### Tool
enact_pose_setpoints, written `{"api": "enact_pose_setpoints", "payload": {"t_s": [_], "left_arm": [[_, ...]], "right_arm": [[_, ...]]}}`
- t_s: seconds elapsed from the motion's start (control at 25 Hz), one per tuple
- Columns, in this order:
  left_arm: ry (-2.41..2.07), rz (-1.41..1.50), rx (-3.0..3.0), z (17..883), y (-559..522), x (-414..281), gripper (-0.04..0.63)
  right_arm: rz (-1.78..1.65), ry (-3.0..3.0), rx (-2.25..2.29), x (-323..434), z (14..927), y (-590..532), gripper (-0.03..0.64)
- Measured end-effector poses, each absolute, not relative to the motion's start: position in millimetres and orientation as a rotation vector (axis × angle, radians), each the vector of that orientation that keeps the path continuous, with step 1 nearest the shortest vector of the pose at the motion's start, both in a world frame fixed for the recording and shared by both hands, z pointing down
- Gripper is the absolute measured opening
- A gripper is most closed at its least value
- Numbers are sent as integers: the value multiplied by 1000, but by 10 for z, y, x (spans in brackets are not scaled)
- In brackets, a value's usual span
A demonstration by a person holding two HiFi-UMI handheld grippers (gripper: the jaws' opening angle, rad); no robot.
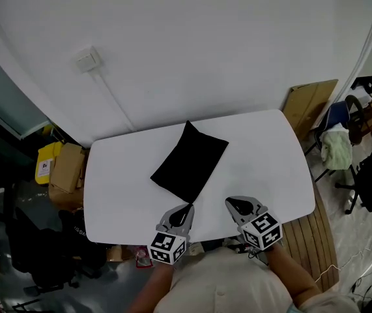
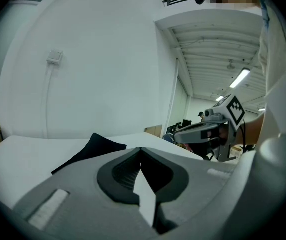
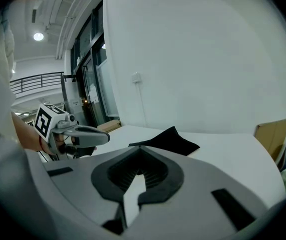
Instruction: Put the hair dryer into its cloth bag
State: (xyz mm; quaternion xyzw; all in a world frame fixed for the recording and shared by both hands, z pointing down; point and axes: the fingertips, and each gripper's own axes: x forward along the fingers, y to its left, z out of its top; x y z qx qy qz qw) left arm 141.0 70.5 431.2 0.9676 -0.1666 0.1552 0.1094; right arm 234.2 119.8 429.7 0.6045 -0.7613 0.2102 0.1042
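At the near edge of the white, round-cornered counter (image 1: 264, 168), the grey left tongs (image 1: 184, 211) and grey right tongs (image 1: 236, 206) sit side by side, each closed tip to tip with nothing between. Just beyond the left tongs, on the middle of the counter, lies the black cloth bag (image 1: 189, 161), flat and rectangular. Its long axis runs diagonally from the near-left toward the far-right corner, and one pointed corner faces the far edge. The rest of the top is bare. Behind the far edge rises a plain white wall (image 1: 205, 44) with a small white socket box (image 1: 86, 59). Brown cardboard boxes (image 1: 68, 168) stand off the left edge, and a brown cardboard sheet (image 1: 306, 103) leans past the far-right corner.
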Motion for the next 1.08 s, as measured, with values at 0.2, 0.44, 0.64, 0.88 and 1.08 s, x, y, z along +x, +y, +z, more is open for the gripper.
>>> {"api": "enact_pose_setpoints", "payload": {"t_s": [0.2, 0.44, 0.64, 0.88, 1.08], "left_arm": [[-500, 478, 2857, 4287, 800, 1458, 9], [-517, 469, 2843, 4270, 920, 1483, 9], [-530, 472, 2840, 4266, 1057, 1505, 9], [-550, 462, 2836, 4273, 1193, 1534, 9], [-568, 432, 2818, 4286, 1292, 1584, 9]], "right_arm": [[612, -2260, 1762, 2383, 4309, 1306, 15], [608, -2280, 1760, 2439, 4292, 1434, 15], [593, -2302, 1744, 2476, 4264, 1504, 15], [572, -2337, 1710, 2472, 4235, 1574, 15], [563, -2345, 1705, 2531, 4235, 1659, 15]]}}
